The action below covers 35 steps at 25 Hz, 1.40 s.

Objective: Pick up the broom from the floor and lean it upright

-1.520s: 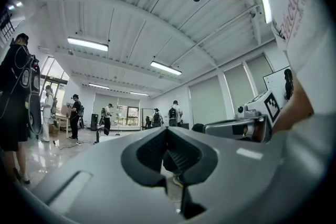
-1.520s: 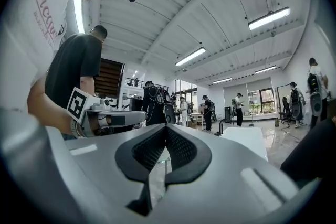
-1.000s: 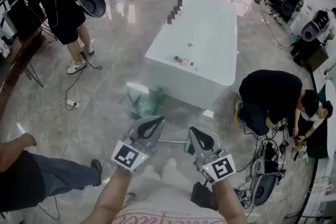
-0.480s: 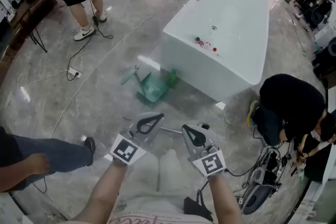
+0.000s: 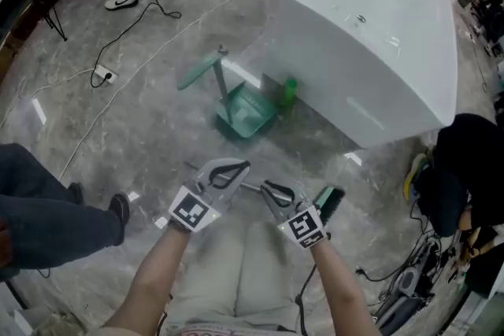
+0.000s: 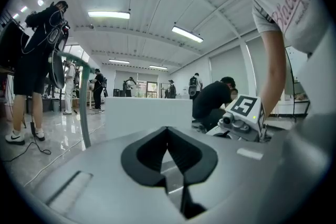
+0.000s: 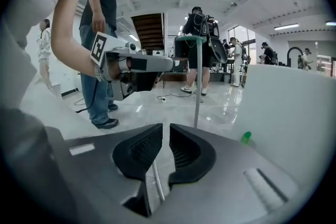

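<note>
The broom lies flat on the grey marble floor: a thin metal handle (image 5: 252, 186) and a green and black head (image 5: 329, 203) at its right end. My left gripper (image 5: 224, 173) hangs low over the handle's left part. Its jaw tips touch in the left gripper view (image 6: 167, 129), with nothing gripped. My right gripper (image 5: 276, 193) sits just above the handle near the head. Its jaws are opening, a narrow gap (image 7: 163, 131) between them. The handle (image 7: 156, 183) runs on the floor below the jaws, and the pads do not press on it.
A green dustpan (image 5: 244, 112) with an upright handle stands ahead, a green bottle (image 5: 290, 90) beside it against the white bathtub (image 5: 378, 51). Cables and a power strip (image 5: 102, 76) cross the floor at left. A person's leg (image 5: 47, 208) is at left; another person crouches at right (image 5: 468, 161).
Both grippers have dropped from waist height to just above the floor, over the broom handle. The head view has tipped further down. The right jaws have parted slightly.
</note>
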### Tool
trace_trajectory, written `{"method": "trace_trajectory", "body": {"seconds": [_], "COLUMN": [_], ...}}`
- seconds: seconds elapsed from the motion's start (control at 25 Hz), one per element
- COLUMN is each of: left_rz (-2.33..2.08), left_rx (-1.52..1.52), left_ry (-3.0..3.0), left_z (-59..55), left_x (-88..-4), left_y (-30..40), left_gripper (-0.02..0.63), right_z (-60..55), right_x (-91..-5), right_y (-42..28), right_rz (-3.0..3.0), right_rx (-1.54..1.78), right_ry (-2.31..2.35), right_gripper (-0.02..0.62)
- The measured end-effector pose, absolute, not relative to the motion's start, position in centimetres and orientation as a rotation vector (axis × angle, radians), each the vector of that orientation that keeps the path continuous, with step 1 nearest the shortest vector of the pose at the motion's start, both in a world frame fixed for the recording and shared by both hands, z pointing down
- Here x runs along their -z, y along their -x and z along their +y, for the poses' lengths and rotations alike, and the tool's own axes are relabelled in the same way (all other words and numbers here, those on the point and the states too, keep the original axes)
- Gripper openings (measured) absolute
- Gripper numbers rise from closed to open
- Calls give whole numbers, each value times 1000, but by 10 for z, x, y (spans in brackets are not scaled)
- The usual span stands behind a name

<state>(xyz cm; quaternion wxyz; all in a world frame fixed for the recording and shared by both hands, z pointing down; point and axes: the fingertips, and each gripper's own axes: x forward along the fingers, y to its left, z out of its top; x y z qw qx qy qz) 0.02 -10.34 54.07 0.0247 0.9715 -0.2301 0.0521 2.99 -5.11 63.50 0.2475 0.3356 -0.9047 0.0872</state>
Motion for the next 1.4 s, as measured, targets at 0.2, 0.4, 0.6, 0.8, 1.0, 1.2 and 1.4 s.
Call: {"method": "trace_trajectory", "body": {"seconds": [0.2,0.4,0.6,0.8,1.0,1.2,1.4], "left_rz": [-743,-646,-583,-602,-624,-677,-712], "left_rx": [-180,-189,-265,-244,-258,-274,-265], "left_ry": [-2998,-2976,-2942,-2867,-2830,-2782,-2765], "left_z": [-120,-123,-130,-128,-122,-111,-108], "left_x": [-630,-701,-769,-805,-829,-850,-854], "left_y": [2,5,11,21,33,41,41], "left_gripper": [2,2,2,2,2,2,2], "right_z": [-73,-73,-67,-51,-48,-40,-36], "right_x": [-732,-834,-910,-962,-996,-1018,-1019], "right_y": [-27,-18,0,17,22,26,25], "right_rz": [-2451,-2357,-2283,-2171,-2023,-1895,-1843], "right_rx": [-246,-302,-362,-339,-248,-152,-185], "right_ry": [-790,-574,-443,-321,-276,-201,-170], "right_gripper": [46,75,120,149,160,138,110]}}
